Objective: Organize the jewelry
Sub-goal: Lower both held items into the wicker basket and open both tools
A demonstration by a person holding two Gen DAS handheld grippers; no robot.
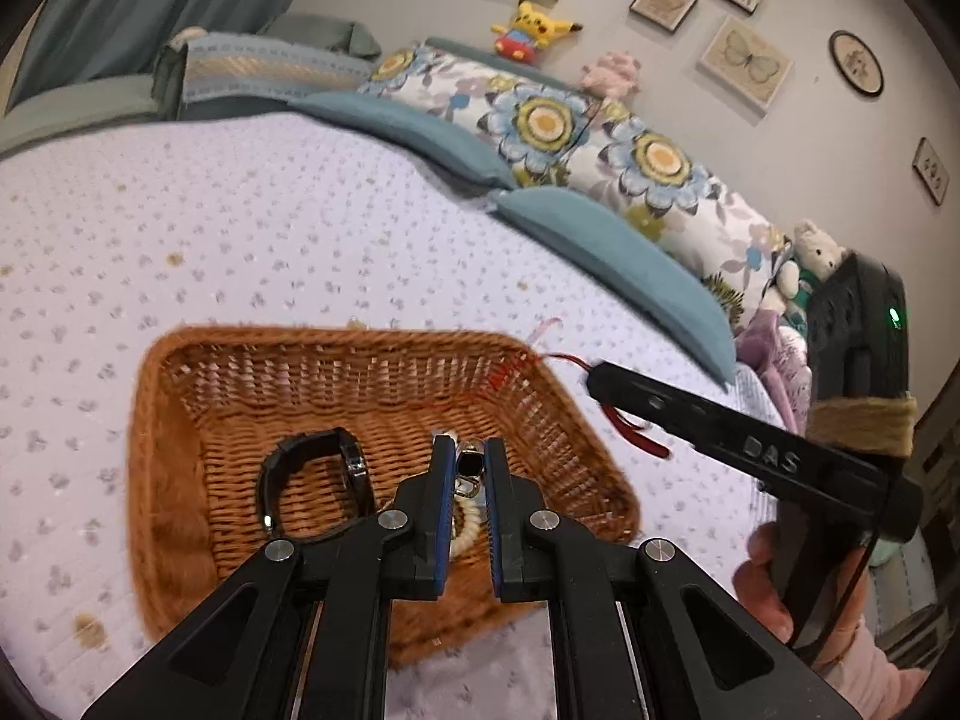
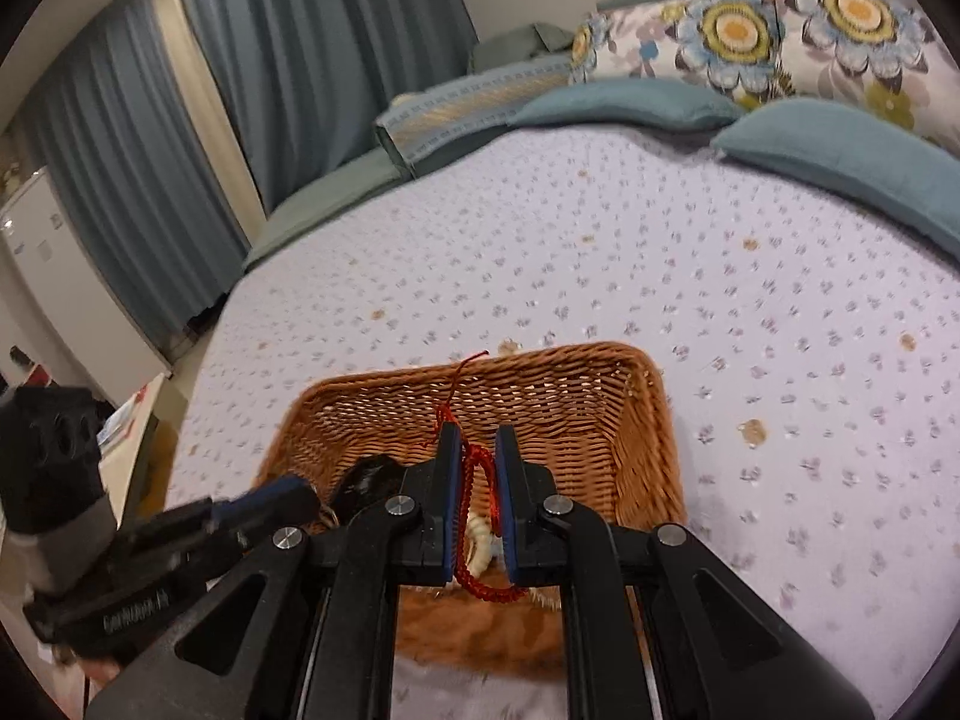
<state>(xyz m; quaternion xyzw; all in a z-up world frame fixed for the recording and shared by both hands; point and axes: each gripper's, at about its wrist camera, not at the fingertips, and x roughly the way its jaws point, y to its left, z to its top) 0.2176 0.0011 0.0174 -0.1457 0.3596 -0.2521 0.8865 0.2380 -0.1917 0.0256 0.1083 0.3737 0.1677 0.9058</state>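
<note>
A brown wicker basket [image 1: 180,420] sits on the lilac bedspread; it also shows in the right wrist view [image 2: 636,420]. A black watch [image 1: 312,480] lies in it, and a cream bead bracelet [image 1: 471,525]. My left gripper [image 1: 468,450] is over the basket, shut on a small black-faced silver pendant [image 1: 468,463]. My right gripper [image 2: 477,441] hangs over the basket's near side, shut on a red braided cord bracelet [image 2: 477,516] that dangles between the pads. The right gripper also shows in the left wrist view [image 1: 600,381] at the basket's right corner.
The bed [image 2: 600,252] spreads all around the basket. Teal pillows [image 1: 606,252] and floral cushions [image 1: 600,138] line the far side. Blue curtains [image 2: 270,60] hang at the left. A folded blanket [image 2: 468,102] lies at the bed's far end.
</note>
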